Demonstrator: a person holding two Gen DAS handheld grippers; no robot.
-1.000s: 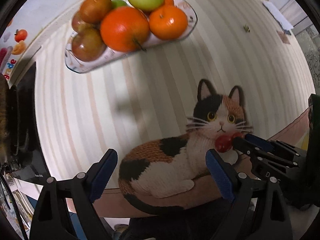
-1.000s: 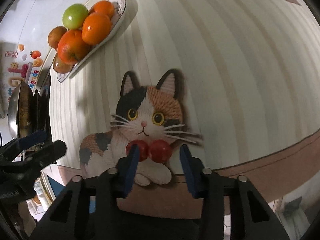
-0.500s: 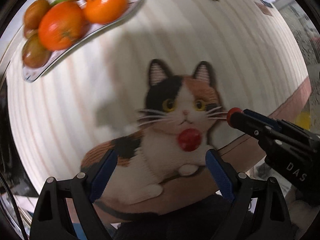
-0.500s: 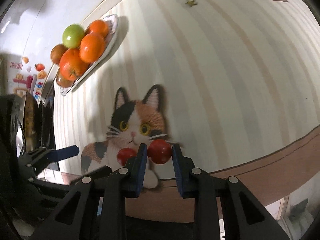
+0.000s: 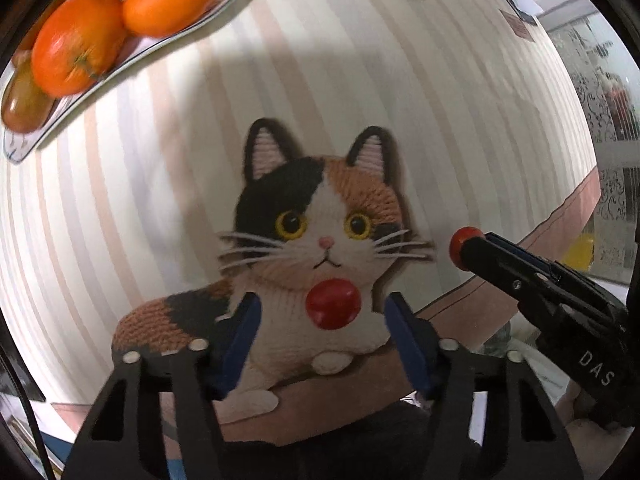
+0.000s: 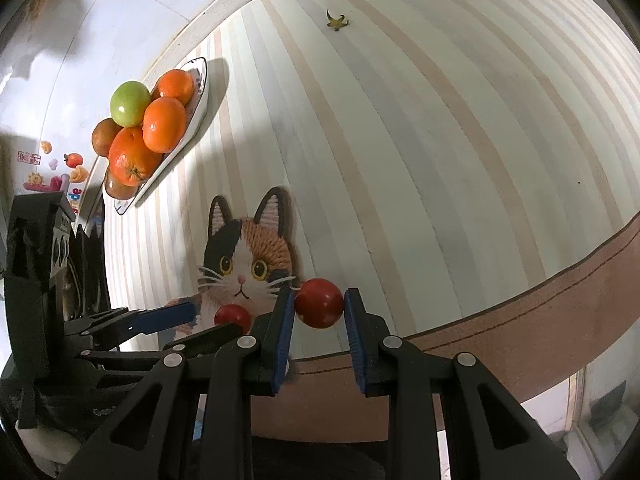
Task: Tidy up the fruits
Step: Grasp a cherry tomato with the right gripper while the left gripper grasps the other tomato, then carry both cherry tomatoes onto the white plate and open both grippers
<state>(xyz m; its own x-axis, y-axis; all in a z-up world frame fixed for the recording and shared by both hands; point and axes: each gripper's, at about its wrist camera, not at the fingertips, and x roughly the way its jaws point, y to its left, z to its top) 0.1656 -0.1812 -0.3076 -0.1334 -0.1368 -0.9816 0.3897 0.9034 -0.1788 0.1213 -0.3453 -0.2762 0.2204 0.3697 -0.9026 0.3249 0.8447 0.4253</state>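
Plate at 10 o'clock already carrying oranges; I'm gripping one cherry tomato in right gripper, left gripper spreading wide around second cherry tomato lying on cat mat.

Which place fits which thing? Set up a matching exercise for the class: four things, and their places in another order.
Things
1. green round fruit
2. red cherry tomato in the right gripper
3. second red cherry tomato
4. small yellow fruit stem

Places
A. alone on the striped mat
B. on the printed cat's chest
C. on top of the plate's pile
D. between blue pads

Pairs: 1-C, 2-D, 3-B, 4-A
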